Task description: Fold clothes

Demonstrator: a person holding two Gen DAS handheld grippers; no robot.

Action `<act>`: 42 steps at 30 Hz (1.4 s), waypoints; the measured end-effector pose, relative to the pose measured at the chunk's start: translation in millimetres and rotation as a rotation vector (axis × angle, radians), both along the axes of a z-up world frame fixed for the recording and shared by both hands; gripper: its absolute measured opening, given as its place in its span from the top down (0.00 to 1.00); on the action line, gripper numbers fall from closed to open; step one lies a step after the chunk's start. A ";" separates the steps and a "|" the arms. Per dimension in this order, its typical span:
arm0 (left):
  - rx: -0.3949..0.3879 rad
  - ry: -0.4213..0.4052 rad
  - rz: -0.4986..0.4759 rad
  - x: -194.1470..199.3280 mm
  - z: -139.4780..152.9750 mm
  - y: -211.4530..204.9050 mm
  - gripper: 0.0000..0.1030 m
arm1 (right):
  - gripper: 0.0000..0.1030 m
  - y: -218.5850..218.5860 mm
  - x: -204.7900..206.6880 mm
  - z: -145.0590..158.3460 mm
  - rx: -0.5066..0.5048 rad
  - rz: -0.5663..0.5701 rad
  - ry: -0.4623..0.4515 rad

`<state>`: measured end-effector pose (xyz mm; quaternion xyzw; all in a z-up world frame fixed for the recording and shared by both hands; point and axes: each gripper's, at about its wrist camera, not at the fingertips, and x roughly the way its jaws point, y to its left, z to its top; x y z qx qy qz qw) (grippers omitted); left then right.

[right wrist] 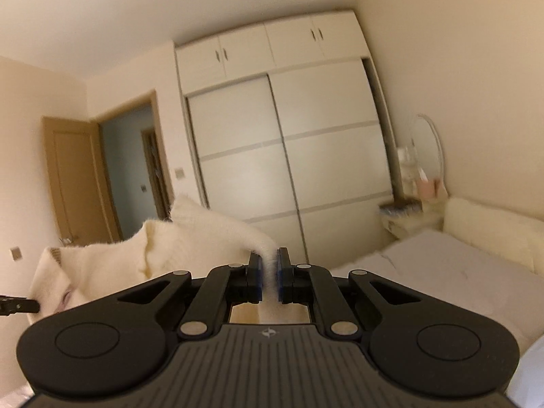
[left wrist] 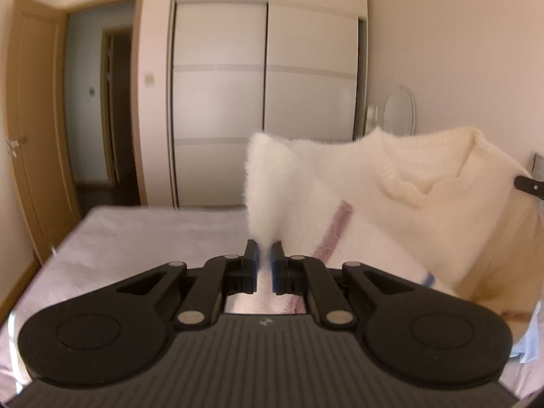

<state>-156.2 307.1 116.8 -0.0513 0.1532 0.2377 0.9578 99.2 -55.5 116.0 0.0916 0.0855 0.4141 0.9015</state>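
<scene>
Sweater (left wrist: 391, 210) blurring, lower part hiding behind left gripper (left wrist: 263, 255); right gripper (left wrist: 530, 185) getting cut off at edge.

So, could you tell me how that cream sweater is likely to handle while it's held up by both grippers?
The cream sweater is probably floppy: it sags between the left gripper and right gripper. Its fuzzy knit looks thick but likely light. The pile seems grippy, so slipping appears unlikely with the fingers shut on it.
</scene>
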 end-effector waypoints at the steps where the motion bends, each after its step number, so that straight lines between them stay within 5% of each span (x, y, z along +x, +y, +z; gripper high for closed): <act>1: 0.009 -0.021 0.003 -17.1 9.3 1.6 0.95 | 0.93 0.8 -11.6 8.7 0.014 0.001 -0.011; 11: -0.007 -0.112 0.044 -121.6 60.3 20.8 0.95 | 0.93 1.9 -90.1 72.6 0.078 0.063 -0.081; 15: -0.047 -0.087 0.104 -122.7 53.0 36.8 0.96 | 0.93 20.8 -94.4 79.9 0.029 0.082 -0.091; 18: -0.056 -0.038 0.160 -86.6 37.0 78.8 0.93 | 0.90 73.2 -55.8 61.4 -0.108 0.056 -0.018; 19: -0.080 -0.008 0.171 -68.6 28.8 95.4 0.89 | 0.87 97.3 -42.0 50.8 -0.175 0.044 0.025; 21: -0.155 0.100 0.243 -30.1 -2.2 127.6 0.85 | 0.32 147.8 -1.0 11.6 -0.326 -0.013 0.162; 23: -0.195 0.227 0.284 -7.3 -39.5 139.2 0.85 | 0.36 170.1 19.8 -26.1 -0.423 -0.080 0.234; 26: -0.283 0.319 0.262 -13.8 -99.0 124.3 0.83 | 0.33 158.2 14.9 -57.3 -0.417 -0.026 0.320; 33: -0.619 0.507 0.306 -88.4 -235.1 46.8 0.77 | 0.32 84.9 -3.3 -153.8 -0.498 0.063 0.595; 35: -0.665 0.572 0.306 -102.4 -265.9 18.4 0.68 | 0.32 62.7 -13.6 -188.5 -0.531 0.091 0.683; 38: -0.711 0.689 0.320 -119.6 -314.8 -20.8 0.68 | 0.32 38.3 -29.8 -241.3 -0.629 0.123 0.799; 42: -0.779 0.716 0.359 -141.7 -341.0 -38.5 0.69 | 0.33 8.9 -75.2 -299.0 -0.741 0.149 0.937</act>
